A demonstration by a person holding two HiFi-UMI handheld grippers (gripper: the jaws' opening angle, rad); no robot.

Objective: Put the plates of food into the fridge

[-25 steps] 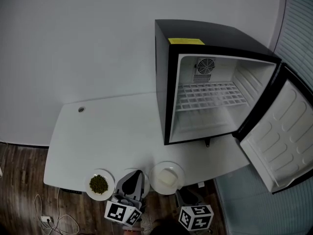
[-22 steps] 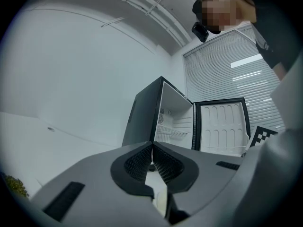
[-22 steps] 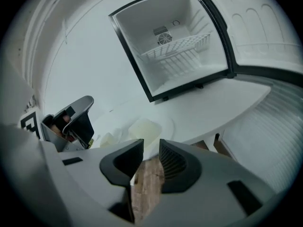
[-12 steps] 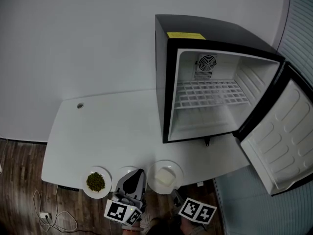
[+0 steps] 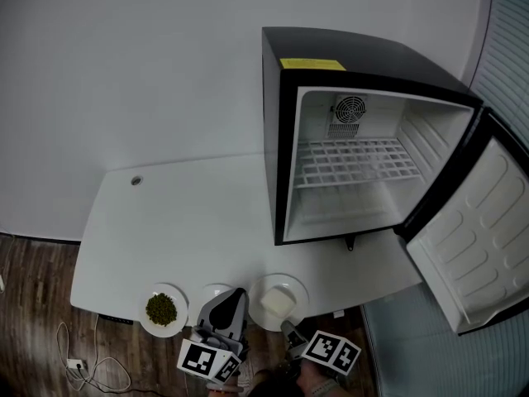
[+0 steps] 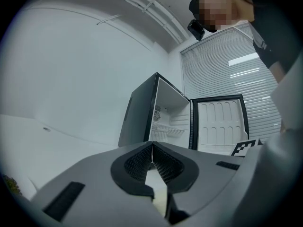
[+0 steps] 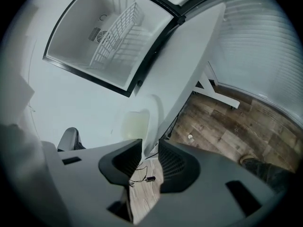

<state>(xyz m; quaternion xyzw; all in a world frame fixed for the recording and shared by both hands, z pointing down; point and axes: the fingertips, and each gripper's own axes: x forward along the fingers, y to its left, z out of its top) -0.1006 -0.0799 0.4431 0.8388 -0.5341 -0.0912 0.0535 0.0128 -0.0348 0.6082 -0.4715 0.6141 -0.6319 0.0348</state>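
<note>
Three white plates sit along the table's near edge. One holds green food (image 5: pixel 161 308), the middle one (image 5: pixel 212 293) is partly under my left gripper (image 5: pixel 231 296), and the third holds a pale block (image 5: pixel 278 301). My left gripper (image 6: pixel 151 144) points level across the table with its jaws shut tip to tip. My right gripper (image 5: pixel 288 331) hangs just off the table edge below the pale-block plate (image 7: pixel 135 124). Its jaws (image 7: pixel 150 148) have just been opening and stand apart with nothing between them; the plate's rim lies just ahead.
The black fridge (image 5: pixel 347 139) stands at the table's right end, its door (image 5: pixel 471 238) swung wide and a wire shelf (image 5: pixel 355 162) inside. Wooden floor (image 7: pixel 227 122) lies beyond the table edge (image 7: pixel 182 93). A cable grommet (image 5: pixel 136 181) sits far left.
My right gripper has rolled over, its marker cube tilting, and sunk a little below the pale-block plate. The left gripper has stayed where it was.
</note>
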